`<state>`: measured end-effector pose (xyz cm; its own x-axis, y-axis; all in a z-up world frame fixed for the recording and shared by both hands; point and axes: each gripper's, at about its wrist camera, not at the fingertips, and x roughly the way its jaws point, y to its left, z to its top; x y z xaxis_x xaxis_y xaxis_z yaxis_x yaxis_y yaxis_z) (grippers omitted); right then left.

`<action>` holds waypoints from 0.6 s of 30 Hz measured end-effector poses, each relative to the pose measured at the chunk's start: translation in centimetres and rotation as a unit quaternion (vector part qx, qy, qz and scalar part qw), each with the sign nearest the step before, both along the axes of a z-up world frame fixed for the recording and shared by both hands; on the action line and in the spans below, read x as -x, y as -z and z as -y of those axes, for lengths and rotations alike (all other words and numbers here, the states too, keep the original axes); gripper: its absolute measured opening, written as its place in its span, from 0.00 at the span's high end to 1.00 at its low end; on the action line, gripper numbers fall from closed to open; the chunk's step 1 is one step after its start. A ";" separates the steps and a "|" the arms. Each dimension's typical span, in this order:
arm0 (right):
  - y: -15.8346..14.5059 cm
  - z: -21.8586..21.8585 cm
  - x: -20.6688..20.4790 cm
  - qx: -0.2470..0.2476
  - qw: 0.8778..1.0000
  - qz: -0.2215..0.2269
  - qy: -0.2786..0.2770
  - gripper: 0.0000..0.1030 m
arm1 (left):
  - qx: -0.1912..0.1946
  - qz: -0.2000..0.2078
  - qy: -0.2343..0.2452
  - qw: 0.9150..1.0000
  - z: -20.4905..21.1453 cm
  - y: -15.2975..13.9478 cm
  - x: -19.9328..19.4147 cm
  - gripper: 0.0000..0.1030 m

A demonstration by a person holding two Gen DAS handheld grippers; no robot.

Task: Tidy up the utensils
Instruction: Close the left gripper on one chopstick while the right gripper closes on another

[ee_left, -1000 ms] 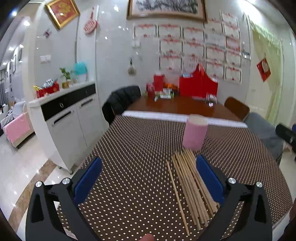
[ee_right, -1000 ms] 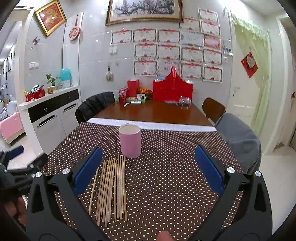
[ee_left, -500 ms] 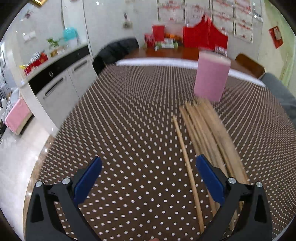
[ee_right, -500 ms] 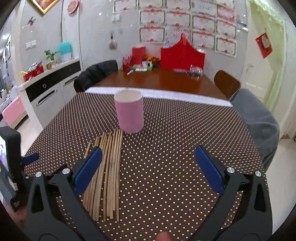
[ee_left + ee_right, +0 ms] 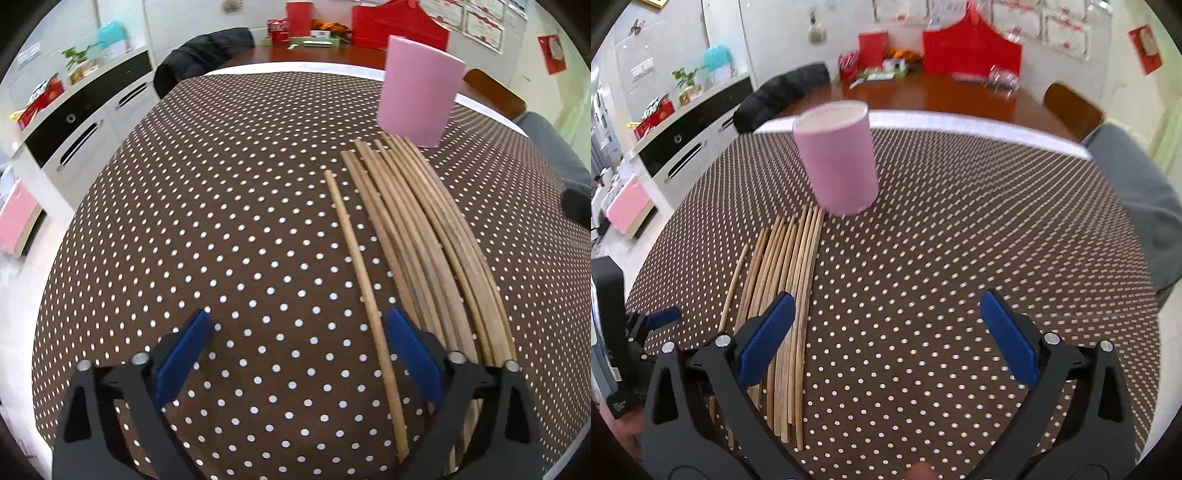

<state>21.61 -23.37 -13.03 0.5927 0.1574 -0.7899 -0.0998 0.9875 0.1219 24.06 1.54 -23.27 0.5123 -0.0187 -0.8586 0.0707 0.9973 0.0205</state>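
A bundle of several wooden chopsticks lies on the brown dotted tablecloth, with one single chopstick a little to its left. Behind them stands an upright pink cup. My left gripper hovers low over the near ends. Its jaws are closing, the single chopstick runs between them close to the right pad, and neither pad touches it. My right gripper is open over the cloth, with its left finger above the chopsticks, in front of the pink cup. The left gripper shows at that view's left edge.
Beyond the cloth's white border is bare wooden tabletop with red boxes and small items. A chair with a black jacket stands at the far left, a grey seat at the right, and a white sideboard at the left.
Both grippers have sunk toward the table and tipped downward, so the cup and chopsticks loom larger. The left jaws have narrowed slightly around the single chopstick.
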 end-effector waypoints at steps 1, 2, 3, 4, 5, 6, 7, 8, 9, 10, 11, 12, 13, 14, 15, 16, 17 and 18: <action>0.3 -0.1 -0.4 -0.005 1.000 -0.013 -0.006 0.05 | -0.001 0.000 0.008 1.000 0.2 -0.1 -0.2 0.22; 0.7 -0.3 -0.8 -0.009 1.000 -0.024 -0.015 0.05 | 0.000 0.000 0.021 1.000 0.4 -0.3 -0.4 0.26; 1.2 -0.7 -0.9 -0.011 0.999 -0.032 -0.025 0.05 | 0.000 -0.001 0.029 1.000 0.6 -0.5 -0.7 0.34; 1.5 -1.2 -0.8 -0.012 0.999 -0.035 -0.033 0.07 | 0.000 -0.003 0.034 0.999 0.9 -0.7 -1.1 0.39; 1.8 -1.6 -0.9 -0.013 0.998 -0.040 -0.041 0.08 | 0.001 -0.006 0.038 0.999 0.8 -0.8 -1.4 0.39; 1.9 -2.0 -0.9 -0.013 0.998 -0.042 -0.045 0.10 | 0.003 -0.009 0.040 0.999 0.9 -0.8 -1.7 0.40; 1.9 -2.3 -1.0 -0.013 0.998 -0.042 -0.048 0.13 | 0.006 -0.010 0.041 0.999 0.9 -0.9 -2.3 0.40; 2.0 -2.7 -1.2 -0.013 0.998 -0.043 -0.053 0.14 | 0.008 -0.011 0.041 0.999 0.9 -1.0 -2.9 0.40; 2.1 -3.1 -1.5 -0.013 0.997 -0.047 -0.057 0.19 | 0.009 -0.012 0.040 0.999 0.9 -1.2 -3.6 0.40; 2.3 -3.5 -1.8 -0.015 0.997 -0.053 -0.060 0.26 | 0.010 -0.011 0.040 0.999 0.9 -1.2 -4.2 0.40; 2.7 -3.9 -2.0 -0.014 0.996 -0.060 -0.066 0.30 | 0.008 -0.011 0.040 0.999 1.0 -1.4 -4.9 0.40; 3.1 -4.4 -2.2 -0.012 0.995 -0.068 -0.072 0.38 | 0.005 -0.009 0.041 0.999 1.1 -1.4 -5.4 0.40; 3.3 -4.7 -2.5 -0.010 0.994 -0.075 -0.077 0.48 | 0.006 -0.007 0.042 0.999 1.2 -1.4 -5.9 0.40; 3.6 -5.0 -2.7 -0.009 0.993 -0.082 -0.083 0.54 | 0.008 -0.006 0.042 0.999 1.2 -1.4 -6.2 0.40; 4.0 -5.2 -3.0 -0.007 0.992 -0.091 -0.089 0.64 | 0.010 -0.005 0.043 0.999 1.4 -1.4 -6.3 0.40; 4.2 -5.4 -3.2 -0.005 0.991 -0.095 -0.092 0.66 | 0.012 -0.004 0.045 0.999 1.6 -1.5 -6.4 0.42; 4.4 -5.6 -3.4 -0.003 0.990 -0.099 -0.096 0.66 | 0.010 -0.001 0.045 0.999 1.7 -1.5 -6.4 0.44; 4.5 -5.8 -3.5 -0.005 0.990 -0.102 -0.101 0.66 | 0.010 0.001 0.046 0.999 1.7 -1.4 -6.1 0.47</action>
<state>25.09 -17.57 -17.52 0.3761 0.2650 -0.8879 -0.2680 0.9484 0.1695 30.19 -0.12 -21.85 0.5089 -0.0826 -0.8569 0.1613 0.9869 0.0006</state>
